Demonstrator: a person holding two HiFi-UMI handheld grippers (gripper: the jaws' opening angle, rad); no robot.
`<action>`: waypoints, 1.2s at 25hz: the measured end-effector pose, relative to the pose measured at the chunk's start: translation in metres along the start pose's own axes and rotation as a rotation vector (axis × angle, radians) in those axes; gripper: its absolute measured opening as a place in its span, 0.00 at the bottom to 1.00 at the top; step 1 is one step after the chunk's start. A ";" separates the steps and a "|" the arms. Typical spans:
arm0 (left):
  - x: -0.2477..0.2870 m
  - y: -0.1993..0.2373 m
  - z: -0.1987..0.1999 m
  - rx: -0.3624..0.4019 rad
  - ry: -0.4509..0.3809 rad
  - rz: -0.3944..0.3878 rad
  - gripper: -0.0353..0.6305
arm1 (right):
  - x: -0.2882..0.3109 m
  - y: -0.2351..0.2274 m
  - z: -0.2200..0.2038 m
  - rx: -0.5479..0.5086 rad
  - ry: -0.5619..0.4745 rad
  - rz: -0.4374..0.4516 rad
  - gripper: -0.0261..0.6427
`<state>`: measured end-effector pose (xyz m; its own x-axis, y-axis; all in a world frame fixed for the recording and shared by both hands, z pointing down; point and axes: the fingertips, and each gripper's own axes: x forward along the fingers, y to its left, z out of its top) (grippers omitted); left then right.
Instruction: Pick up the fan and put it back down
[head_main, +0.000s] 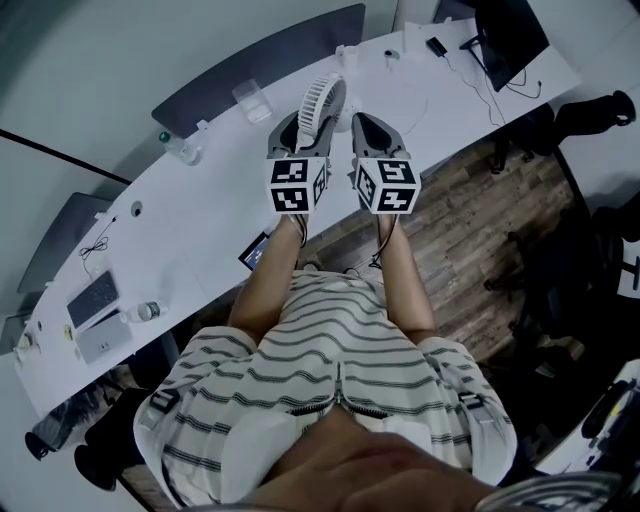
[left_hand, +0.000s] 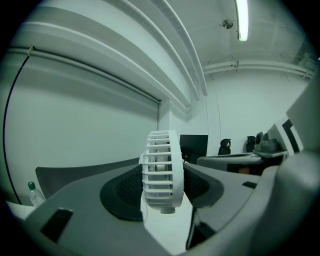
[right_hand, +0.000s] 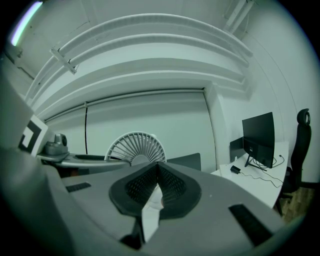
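Observation:
A small white fan (head_main: 322, 98) with a round slatted cage is over the far part of the white desk (head_main: 200, 240). My left gripper (head_main: 312, 120) reaches it from the near side. In the left gripper view the fan (left_hand: 161, 170) shows edge-on between the two dark pads (left_hand: 125, 192), which lie against its sides, so my left gripper (left_hand: 162, 184) is shut on it. I cannot tell whether its foot rests on the desk. My right gripper (head_main: 358, 118) stands just right of it, shut and empty. In the right gripper view the fan (right_hand: 135, 146) shows behind my right gripper (right_hand: 158, 167), to its left.
A dark monitor (head_main: 510, 35) with cables stands at the desk's far right, a clear cup (head_main: 250, 100) left of the fan. A water bottle (head_main: 147, 311) and a grey device (head_main: 92, 298) lie at the near left. Black chairs (head_main: 600, 115) stand on the wooden floor.

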<state>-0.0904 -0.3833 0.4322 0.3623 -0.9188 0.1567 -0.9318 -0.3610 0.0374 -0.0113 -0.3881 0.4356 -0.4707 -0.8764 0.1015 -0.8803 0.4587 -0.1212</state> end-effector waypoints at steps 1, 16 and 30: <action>0.001 0.000 0.000 0.003 0.001 -0.002 0.39 | 0.000 0.000 0.000 0.001 -0.001 0.000 0.06; 0.010 0.003 -0.004 0.034 0.019 -0.031 0.39 | 0.008 -0.007 -0.003 0.008 0.004 -0.008 0.06; 0.021 0.009 -0.009 0.057 0.040 -0.046 0.39 | 0.017 -0.009 -0.005 0.013 0.008 -0.007 0.06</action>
<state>-0.0915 -0.4048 0.4451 0.4022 -0.8945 0.1953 -0.9111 -0.4120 -0.0110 -0.0116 -0.4067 0.4437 -0.4652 -0.8783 0.1105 -0.8827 0.4508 -0.1329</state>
